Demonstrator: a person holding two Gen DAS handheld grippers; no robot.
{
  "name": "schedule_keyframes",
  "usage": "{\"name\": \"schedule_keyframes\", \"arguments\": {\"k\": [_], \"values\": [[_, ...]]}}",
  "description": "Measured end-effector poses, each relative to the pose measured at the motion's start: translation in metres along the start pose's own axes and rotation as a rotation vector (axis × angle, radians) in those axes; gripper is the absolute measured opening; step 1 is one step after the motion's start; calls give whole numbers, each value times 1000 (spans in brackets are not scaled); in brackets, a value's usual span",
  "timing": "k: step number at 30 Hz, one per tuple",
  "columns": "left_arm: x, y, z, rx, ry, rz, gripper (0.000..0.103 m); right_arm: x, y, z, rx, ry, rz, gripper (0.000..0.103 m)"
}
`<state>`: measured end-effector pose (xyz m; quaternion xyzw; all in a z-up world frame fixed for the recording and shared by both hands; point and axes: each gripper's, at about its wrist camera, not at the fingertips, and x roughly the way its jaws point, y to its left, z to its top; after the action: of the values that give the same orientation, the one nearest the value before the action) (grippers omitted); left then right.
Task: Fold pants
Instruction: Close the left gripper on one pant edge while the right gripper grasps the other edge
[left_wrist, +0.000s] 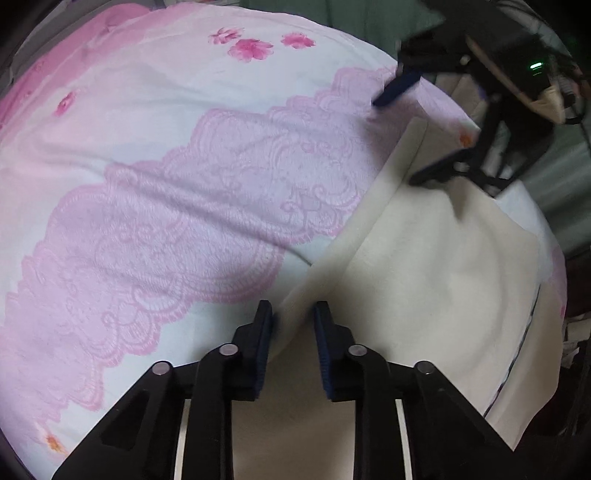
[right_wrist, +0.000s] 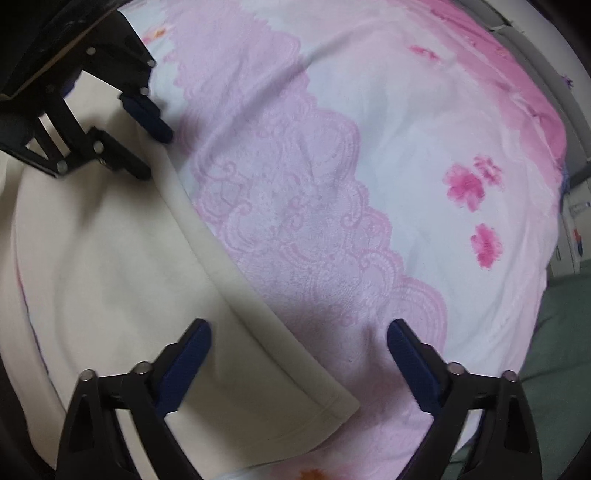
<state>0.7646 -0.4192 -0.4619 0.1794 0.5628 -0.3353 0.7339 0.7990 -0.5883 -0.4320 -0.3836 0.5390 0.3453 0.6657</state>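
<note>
The cream pants lie flat on the bed's pink bedsheet. Closest in, the right gripper has its fingers spread wide, straddling the hemmed corner; closing too shallow would likely catch one layer or the sheet beneath. The left gripper, fingers partly spread around a raised fold at the other end, seems not to be pinching yet. Uneven lifts would skew the fold. Beyond, the sheet offers open room; the bed edge lies far off.
</note>
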Motion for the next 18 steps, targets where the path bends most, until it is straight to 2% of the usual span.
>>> {"name": "schedule_keyframes", "arguments": {"k": [1,2,3,4,5,7,11,18], "values": [[0,2,-3,-8,-4,-3,16,7,-2,-1,4,23,15,70],[-1,1,-6,-15,-4,-8,13,11,-3,-2,11,37,34,52],[-2,3,-9,-26,-6,-22,12,14,-5,-3,22,50,72,40],[-5,4,-11,-29,-14,-30,11,16,-5,-5,33,55,115,18],[-8,3,-13,-25,-19,-28,10,14,-2,-7,32,49,122,9],[-13,0,-15,-11,-21,-26,9,8,5,-11,6,25,102,5],[-27,-7,-18,27,-29,-1,8,-13,12,-24,4,-32,78,4],[-72,-15,-15,29,-106,16,8,-80,19,-50,5,-146,1,3]]}}
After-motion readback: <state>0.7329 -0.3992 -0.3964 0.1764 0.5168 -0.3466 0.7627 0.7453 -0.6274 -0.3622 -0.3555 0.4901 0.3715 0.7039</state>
